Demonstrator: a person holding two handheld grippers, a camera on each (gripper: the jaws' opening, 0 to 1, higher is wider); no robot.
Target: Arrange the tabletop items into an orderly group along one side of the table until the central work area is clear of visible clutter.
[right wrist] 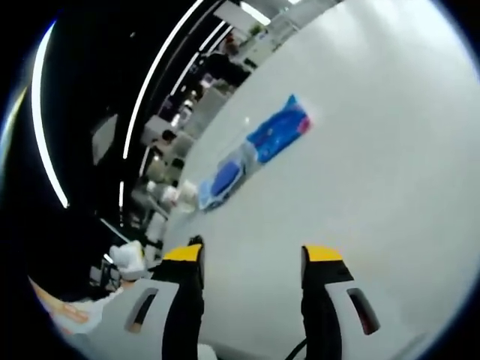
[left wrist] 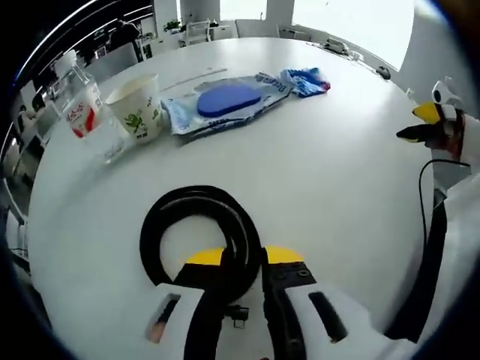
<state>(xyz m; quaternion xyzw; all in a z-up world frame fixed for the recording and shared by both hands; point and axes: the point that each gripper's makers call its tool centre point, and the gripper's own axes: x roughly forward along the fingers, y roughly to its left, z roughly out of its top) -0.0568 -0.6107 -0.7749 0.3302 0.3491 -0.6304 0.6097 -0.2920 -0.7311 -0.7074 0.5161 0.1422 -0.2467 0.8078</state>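
Observation:
A black cable (left wrist: 196,202) lies coiled in a loop on the white table (left wrist: 322,172), and my left gripper (left wrist: 245,256) is shut on the near side of the loop. Further away on the left stand a clear water bottle (left wrist: 84,112) with a red label and a paper cup (left wrist: 139,106). Beside them lies a clear plastic bag with a blue pad (left wrist: 226,100) inside, then a crumpled blue-and-white wrapper (left wrist: 304,80). My right gripper (right wrist: 253,255) hovers open over bare table (right wrist: 375,187), with the wrapper (right wrist: 279,132) and the bag (right wrist: 223,180) ahead of it; it also shows as the right gripper (left wrist: 431,124) at the table's right edge.
Chairs (left wrist: 199,30) and other office furniture stand beyond the table's far edge. A small dark object (left wrist: 383,73) rests near the far right rim. A white sleeve (left wrist: 457,247) and a thin black wire (left wrist: 424,195) come in from the right.

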